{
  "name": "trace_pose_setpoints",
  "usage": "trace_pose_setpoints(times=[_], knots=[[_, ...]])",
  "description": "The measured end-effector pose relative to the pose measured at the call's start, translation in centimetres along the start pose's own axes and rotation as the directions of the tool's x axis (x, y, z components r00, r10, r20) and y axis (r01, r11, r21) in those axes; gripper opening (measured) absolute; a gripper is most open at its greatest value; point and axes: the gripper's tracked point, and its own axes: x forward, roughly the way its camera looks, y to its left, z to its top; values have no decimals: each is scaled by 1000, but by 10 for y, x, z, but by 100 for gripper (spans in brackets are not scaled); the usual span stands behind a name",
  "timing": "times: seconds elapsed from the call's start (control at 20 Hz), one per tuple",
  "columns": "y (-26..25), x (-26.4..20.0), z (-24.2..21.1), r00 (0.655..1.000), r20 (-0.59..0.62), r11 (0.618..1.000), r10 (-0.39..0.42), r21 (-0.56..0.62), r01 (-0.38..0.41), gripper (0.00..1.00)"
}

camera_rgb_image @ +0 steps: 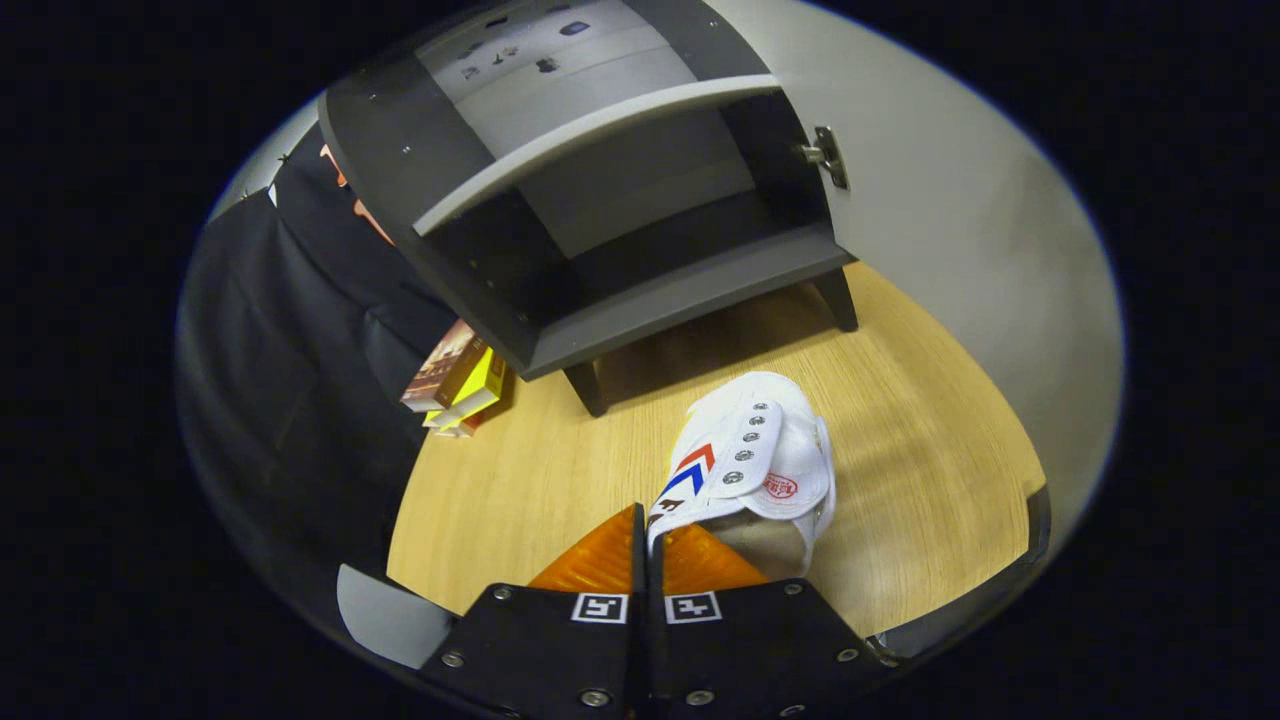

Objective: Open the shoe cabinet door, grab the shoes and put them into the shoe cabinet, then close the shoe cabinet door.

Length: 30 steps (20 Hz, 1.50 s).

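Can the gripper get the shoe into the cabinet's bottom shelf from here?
Probably yes. The gripper is shut on the shoe's edge, the door is swung open, and the bottom shelf looks empty. Only bare floor lies between. The boxes sit off beside the cabinet.

Pretty even overhead light here, bright on the wooden floor (900, 420) and the white shoe (750, 450), no real glare. The cabinet (600, 250) is dim inside and drops a soft shadow underneath. Heavy fisheye bending: its shelf curves. The gripper (645, 540), fingers pinched on the shoe's edge, looks sharp.
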Motion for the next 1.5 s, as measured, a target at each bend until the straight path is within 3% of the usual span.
trace_pose_setpoints(times=[0.4, 0.8, 1.1, 1.5], knots=[[56, -58, 92, 980, 168, 992, 108, -77, -96, 0], [97, -101, 190, 940, 321, 985, 118, -155, -71, 0], [111, -68, 260, 915, 389, 974, 104, -226, -15, 0], [106, 10, 333, 918, 393, 962, 49, -264, 61, 0]])
